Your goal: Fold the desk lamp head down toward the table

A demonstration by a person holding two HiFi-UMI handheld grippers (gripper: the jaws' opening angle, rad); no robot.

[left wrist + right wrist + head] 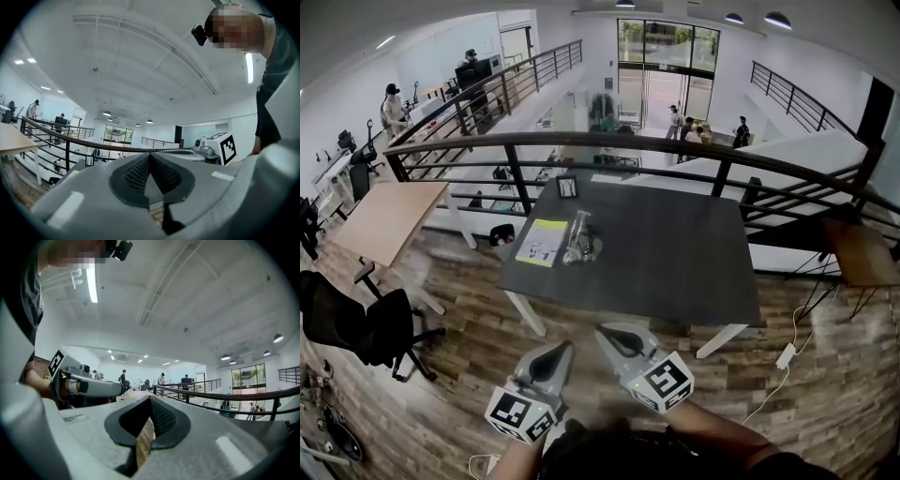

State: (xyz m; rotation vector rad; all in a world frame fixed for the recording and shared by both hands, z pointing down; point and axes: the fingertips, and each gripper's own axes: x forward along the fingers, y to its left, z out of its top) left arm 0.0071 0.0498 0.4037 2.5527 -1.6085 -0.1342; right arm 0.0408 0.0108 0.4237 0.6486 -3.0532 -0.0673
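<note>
The desk lamp [578,238], small and pale with a round base, stands on the left part of the dark table [675,262] in the head view. Both grippers are held level, short of the table's near edge and well apart from the lamp. My left gripper [561,349] [150,157] has its jaws together with nothing between them. My right gripper [609,333] [150,399] is shut and empty too. Each gripper view also shows the other gripper beside it, and the lamp appears in neither.
A yellow sheet [542,242] lies left of the lamp and a small black item [567,187] sits at the table's far edge. A black railing [628,141] runs behind the table. An office chair [356,328], a wooden table [389,216] and a floor cable [786,356] flank it.
</note>
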